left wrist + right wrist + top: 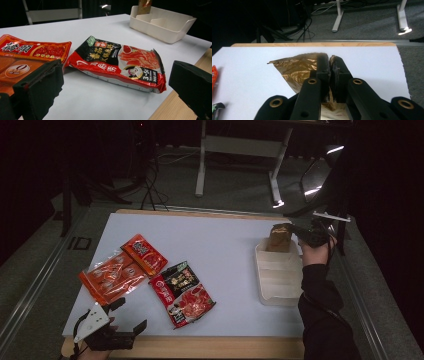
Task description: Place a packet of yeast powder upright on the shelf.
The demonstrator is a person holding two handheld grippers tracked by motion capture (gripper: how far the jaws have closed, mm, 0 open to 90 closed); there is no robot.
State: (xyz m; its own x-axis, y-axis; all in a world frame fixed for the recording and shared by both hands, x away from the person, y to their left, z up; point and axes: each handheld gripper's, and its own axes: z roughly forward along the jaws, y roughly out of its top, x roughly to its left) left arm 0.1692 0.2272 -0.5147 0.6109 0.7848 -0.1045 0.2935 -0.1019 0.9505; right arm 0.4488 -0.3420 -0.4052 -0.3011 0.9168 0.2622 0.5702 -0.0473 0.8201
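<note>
- Right gripper (pixel 300 232), right side of the high view: fingers pinching a gold-brown foil packet (pixel 279 238) by its top edge; in the right gripper view the two pads (pixel 323 66) are pressed nearly together on the crinkled foil (pixel 297 68).
- Packet sits upright over the far end of the white divided bin (pixel 295 292), right of centre in the high view; cannot tell if its bottom touches the bin floor yet.
- Step in hand, as I read it: putting the packet into the bin's far compartment.
- To do it well: lower straight, keep the packet upright, clear the bin's wall and the divider, let go only once the bottom is seated; the grip is on thin foil, so no twisting or it may slip or tear.
- Left gripper (pixel 127 317), lower left of the high view at the desk's near edge: fingers spread wide, holding nothing.
- Left gripper view: red-black pouch (pixel 120 63) lies flat on the white desk (pixel 100 27) between the spread fingers but farther off, untouched; probably the next pick.
- Two orange-red packets (pixel 122 267) lie left of centre, overlapping, just beside the red-black pouch (pixel 182 292).
</note>
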